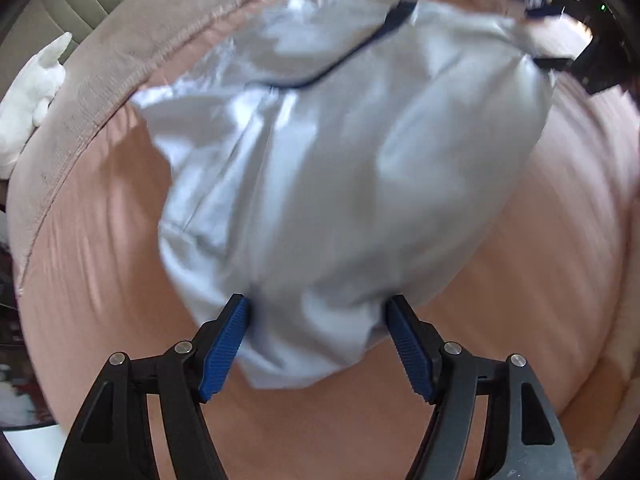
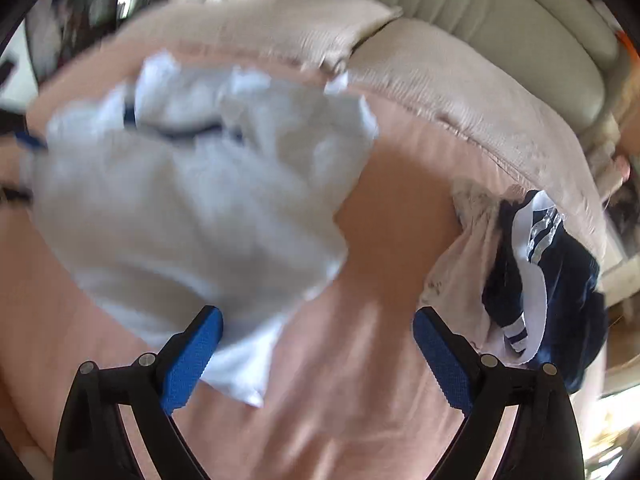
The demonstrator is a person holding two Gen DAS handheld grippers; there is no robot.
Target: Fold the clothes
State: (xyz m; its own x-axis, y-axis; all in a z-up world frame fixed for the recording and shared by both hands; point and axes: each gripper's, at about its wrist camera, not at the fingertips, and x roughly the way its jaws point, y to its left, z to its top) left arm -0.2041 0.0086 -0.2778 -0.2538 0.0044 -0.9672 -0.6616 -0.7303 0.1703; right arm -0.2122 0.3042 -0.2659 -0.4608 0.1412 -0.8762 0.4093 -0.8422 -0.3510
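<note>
Left wrist view shows the white shirt (image 1: 340, 152) spread on the pink bed (image 1: 100, 280), its near hem between the wide-open left claw (image 1: 318, 340), likely lined up for a grab. Beside the shirt, the right claw (image 2: 318, 354) gapes empty.

Shirt (image 1: 320, 168) spread mid-bed (image 1: 100, 264), pillow (image 2: 272, 28) behind it (against the headboard (image 2: 500, 8)), clothes pile (image 2: 540, 272) at right edge.
</note>
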